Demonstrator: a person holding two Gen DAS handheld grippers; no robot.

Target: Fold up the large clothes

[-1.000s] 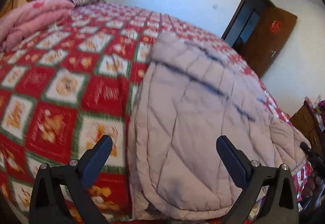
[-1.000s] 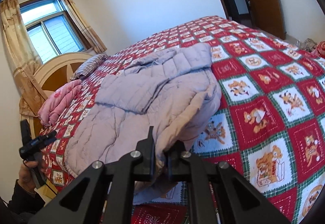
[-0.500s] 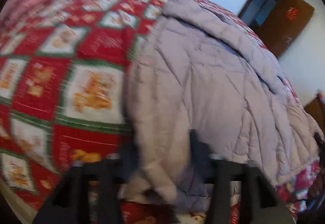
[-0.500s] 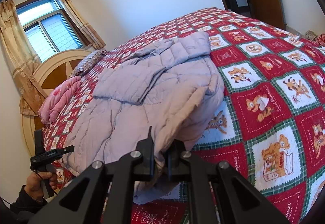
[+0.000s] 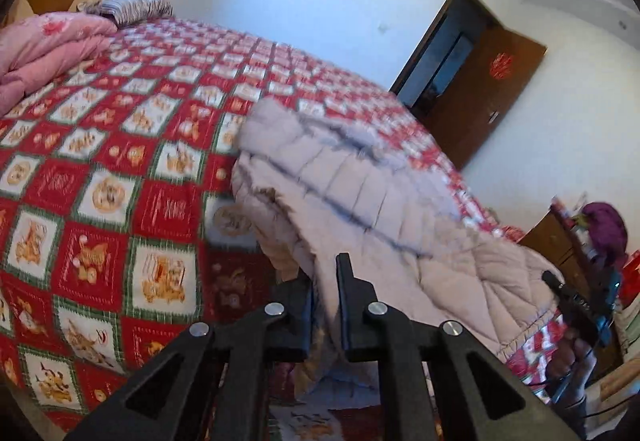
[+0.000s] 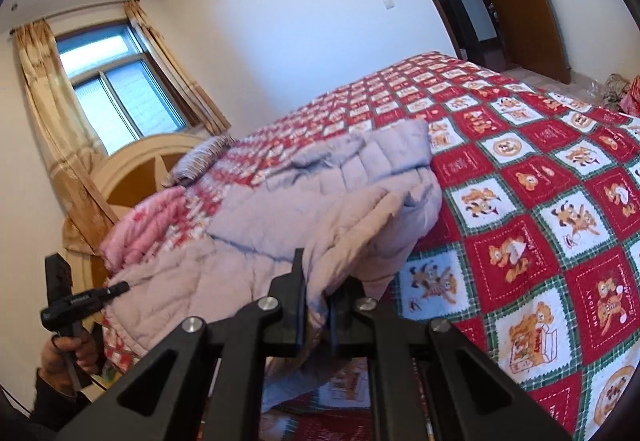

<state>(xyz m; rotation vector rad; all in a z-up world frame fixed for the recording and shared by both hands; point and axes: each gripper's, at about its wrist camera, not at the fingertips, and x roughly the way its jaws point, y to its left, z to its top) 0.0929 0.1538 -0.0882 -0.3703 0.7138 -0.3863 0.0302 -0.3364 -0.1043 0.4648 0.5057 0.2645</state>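
A large lilac quilted coat [image 5: 360,197] lies on a bed with a red, white and green patchwork cover [image 5: 92,177]. My left gripper [image 5: 326,281] is shut on the coat's near hem corner and holds it lifted off the bed. My right gripper [image 6: 318,281] is shut on the coat's [image 6: 320,201] other near corner, also raised. The coat's near edge hangs between both grippers, its far end with the collar rests on the cover [image 6: 560,201]. Each view shows the other hand-held gripper at its edge [image 5: 580,301] [image 6: 72,301].
A folded pink quilt [image 5: 44,45] and a striped pillow [image 5: 128,5] lie by the wooden headboard [image 6: 132,169]. A brown door [image 5: 484,97] stands open at the far wall. A wooden cabinet with clutter [image 5: 576,241] stands beside the bed. A curtained window [image 6: 116,89] is behind the headboard.
My left gripper went from open over the hem to shut on the coat's corner and lifted it. The right gripper kept its hold and raised its corner as well.
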